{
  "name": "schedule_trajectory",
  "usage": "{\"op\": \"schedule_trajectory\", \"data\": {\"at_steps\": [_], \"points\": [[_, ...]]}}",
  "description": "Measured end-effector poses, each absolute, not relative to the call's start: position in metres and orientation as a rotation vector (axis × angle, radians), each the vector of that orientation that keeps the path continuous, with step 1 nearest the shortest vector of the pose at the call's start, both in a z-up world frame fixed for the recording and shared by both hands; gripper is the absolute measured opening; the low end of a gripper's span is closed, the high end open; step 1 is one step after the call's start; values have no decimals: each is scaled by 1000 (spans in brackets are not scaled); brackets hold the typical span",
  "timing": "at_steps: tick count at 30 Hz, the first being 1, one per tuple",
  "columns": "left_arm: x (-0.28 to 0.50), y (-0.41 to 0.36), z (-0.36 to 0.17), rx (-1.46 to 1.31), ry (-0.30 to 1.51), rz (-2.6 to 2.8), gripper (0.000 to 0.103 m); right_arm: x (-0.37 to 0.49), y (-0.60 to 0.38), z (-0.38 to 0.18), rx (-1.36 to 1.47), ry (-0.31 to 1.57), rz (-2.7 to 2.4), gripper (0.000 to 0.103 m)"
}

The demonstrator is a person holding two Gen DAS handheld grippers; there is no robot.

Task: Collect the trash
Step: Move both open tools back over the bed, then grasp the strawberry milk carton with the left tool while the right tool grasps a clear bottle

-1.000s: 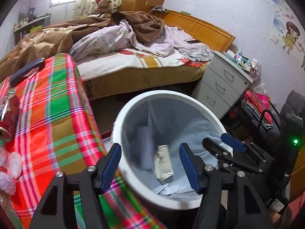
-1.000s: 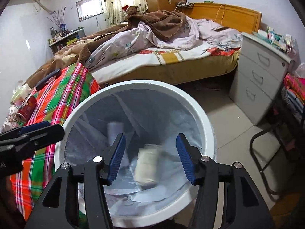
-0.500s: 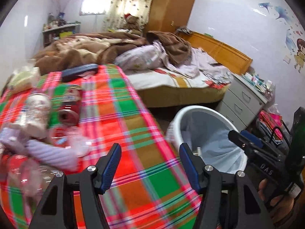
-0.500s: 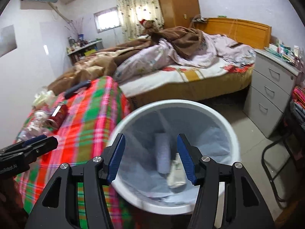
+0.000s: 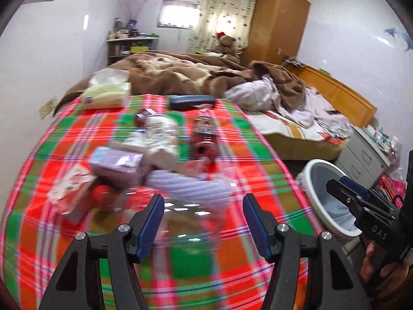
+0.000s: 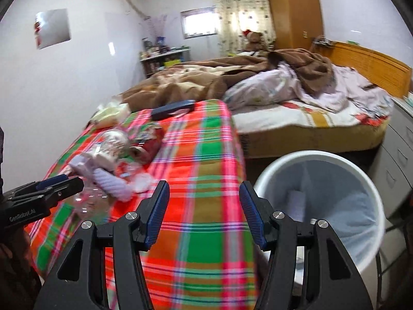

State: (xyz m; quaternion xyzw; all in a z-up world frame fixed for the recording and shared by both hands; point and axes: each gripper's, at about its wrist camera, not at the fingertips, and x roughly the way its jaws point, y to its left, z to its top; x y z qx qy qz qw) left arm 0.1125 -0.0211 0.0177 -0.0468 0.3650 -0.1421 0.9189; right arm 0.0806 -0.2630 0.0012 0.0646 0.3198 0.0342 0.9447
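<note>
A pile of trash lies on the plaid tablecloth [image 5: 232, 134]: a clear plastic container [image 5: 188, 222], a lilac ribbed tube [image 5: 191, 186], a crushed red can [image 5: 205, 137], a lilac pack [image 5: 116, 159] and wrappers. My left gripper [image 5: 202, 219] is open and empty, its fingers on either side of the clear container. My right gripper [image 6: 204, 211] is open and empty over the table's right part, next to the white bin [image 6: 361, 178], which holds a liner and some trash. The bin also shows in the left wrist view [image 5: 313, 165].
A dark blue case [image 5: 191, 101] and a tissue pack [image 5: 108, 93] sit at the table's far end. An unmade bed [image 6: 296, 98] stands behind. A grey drawer unit [image 6: 402, 155] is right of the bin.
Both grippers have swung left, away from the bin and over the table. The left one now hovers at the trash pile. Both stay open.
</note>
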Motion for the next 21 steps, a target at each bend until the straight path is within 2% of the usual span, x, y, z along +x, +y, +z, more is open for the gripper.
{"op": "schedule_trajectory", "data": {"at_steps": [11, 13, 15, 21], "points": [[119, 84, 7, -138, 760, -101, 63, 95, -175, -2, 58, 671, 354, 58], [123, 97, 3, -134, 768, -79, 63, 99, -162, -3, 49, 671, 408, 60], [127, 110, -1, -155, 778, -74, 63, 103, -147, -5, 21, 679, 462, 68], [141, 134, -14, -161, 816, -69, 63, 109, -111, -14, -81, 717, 550, 68]]}}
